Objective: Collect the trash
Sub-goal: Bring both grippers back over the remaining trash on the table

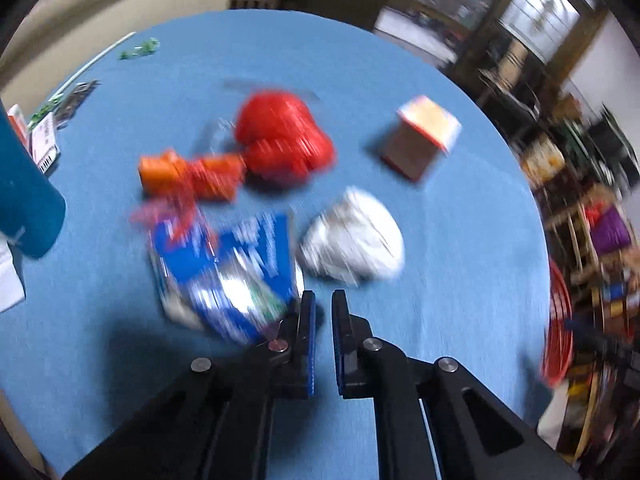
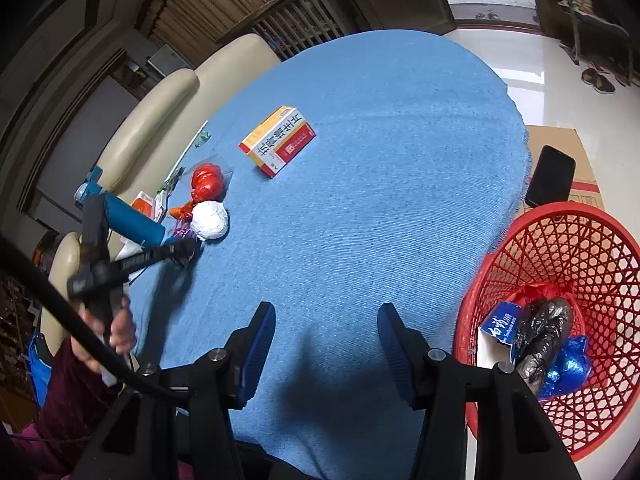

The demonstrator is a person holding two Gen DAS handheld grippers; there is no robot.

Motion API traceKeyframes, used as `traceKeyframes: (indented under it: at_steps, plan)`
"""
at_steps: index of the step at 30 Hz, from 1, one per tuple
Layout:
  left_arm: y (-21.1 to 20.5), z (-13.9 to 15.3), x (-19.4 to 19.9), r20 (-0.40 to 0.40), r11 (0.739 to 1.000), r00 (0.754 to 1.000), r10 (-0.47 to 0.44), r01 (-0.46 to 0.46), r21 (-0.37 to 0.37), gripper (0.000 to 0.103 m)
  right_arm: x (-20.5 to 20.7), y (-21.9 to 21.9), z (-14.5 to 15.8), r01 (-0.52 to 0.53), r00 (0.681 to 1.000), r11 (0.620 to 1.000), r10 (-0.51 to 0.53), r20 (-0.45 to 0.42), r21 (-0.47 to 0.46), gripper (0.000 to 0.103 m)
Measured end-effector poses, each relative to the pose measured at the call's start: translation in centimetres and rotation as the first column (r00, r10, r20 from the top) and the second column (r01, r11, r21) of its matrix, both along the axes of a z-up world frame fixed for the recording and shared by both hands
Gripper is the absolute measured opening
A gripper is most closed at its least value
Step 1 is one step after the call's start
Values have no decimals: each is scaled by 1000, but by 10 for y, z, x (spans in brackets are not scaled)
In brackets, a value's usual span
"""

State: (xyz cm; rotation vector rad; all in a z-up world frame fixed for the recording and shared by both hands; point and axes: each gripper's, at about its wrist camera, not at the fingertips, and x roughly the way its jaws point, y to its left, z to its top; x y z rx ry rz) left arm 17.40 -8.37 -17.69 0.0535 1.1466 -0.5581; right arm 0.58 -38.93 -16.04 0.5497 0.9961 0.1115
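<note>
Mid-collection, reaching for the next piece. Left gripper (image 1: 323,300) closed on nothing, poised over the blue tablecloth (image 1: 440,240), just right of the crinkled blue foil wrapper (image 1: 232,276) and near the white crumpled paper ball (image 1: 354,238). Next: reopen, straddle one piece. Right gripper (image 2: 326,312) open, empty, left of the red plastic lattice basket (image 2: 560,240).

Blue tablecloth (image 2: 380,200), red lattice basket (image 2: 580,248), white wad (image 2: 210,220)

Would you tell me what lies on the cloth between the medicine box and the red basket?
Nothing: in the right wrist view, only bare blue cloth stretches from the medicine box to the red basket.
</note>
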Motion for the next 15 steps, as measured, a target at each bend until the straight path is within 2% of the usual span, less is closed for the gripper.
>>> traceKeyframes:
  at_steps: [4, 8, 11, 13, 15]
  plan:
    - [16, -3, -35, -2, 998, 998, -61, 61, 21, 8, 6, 8, 2, -18, 1000, 1000, 18, 1, -5, 57]
    - [51, -2, -43, -17, 1000, 1000, -14, 14, 20, 8, 25, 30, 9, -89, 996, 996, 89, 14, -9, 57]
    - [72, 11, -40, 8, 999, 999, 40, -40, -21, 11, 54, 58, 14, -159, 987, 987, 159, 40, -5, 61]
    - [80, 18, -37, 13, 996, 997, 70, -69, -57, 22, 75, 75, 16, -196, 979, 980, 195, 65, 17, 65]
    - [84, 24, -34, 24, 992, 995, 95, -92, -89, 52, 100, 96, 15, -236, 970, 971, 232, 77, 45, 68]
